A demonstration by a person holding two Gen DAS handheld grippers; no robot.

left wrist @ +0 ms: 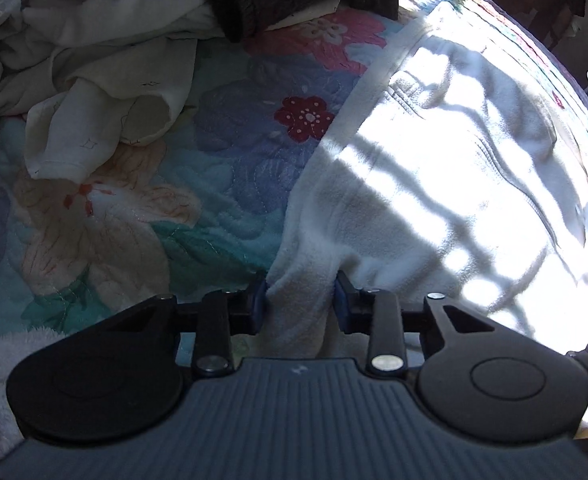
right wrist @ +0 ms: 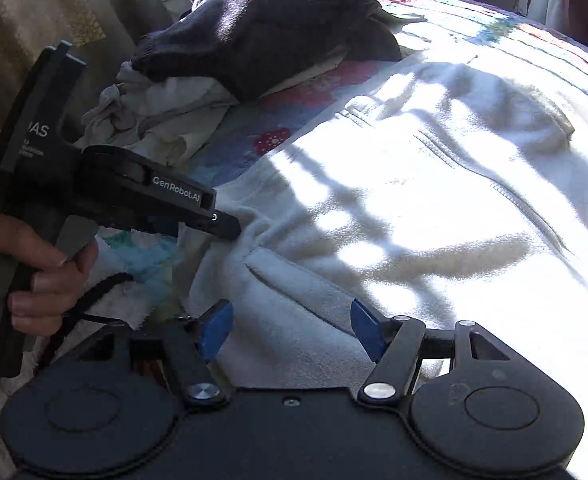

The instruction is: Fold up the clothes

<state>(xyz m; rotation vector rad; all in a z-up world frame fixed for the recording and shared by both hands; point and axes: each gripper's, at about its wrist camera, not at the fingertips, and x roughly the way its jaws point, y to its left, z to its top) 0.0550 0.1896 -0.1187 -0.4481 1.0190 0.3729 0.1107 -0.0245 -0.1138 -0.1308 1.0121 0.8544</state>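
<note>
Pinching white fleece [left wrist: 434, 168]: left hand-held gripper [left wrist: 300, 300] | right hand-held gripper [right wrist: 289, 332] wide | sunlit floral quilt [left wrist: 221, 152]

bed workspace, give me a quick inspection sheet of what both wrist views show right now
surface: floral quilt, partly sunlit
job's things: white fleece jacket spread flat, zipper up
clutter: pile of pale garments with a dark knit on top, at the far side
grippers: left tool shut on a fleece fold; right tool open over the hem near the pocket
cables: black strap by the left hand
surroundings: curtain behind the pile
</note>
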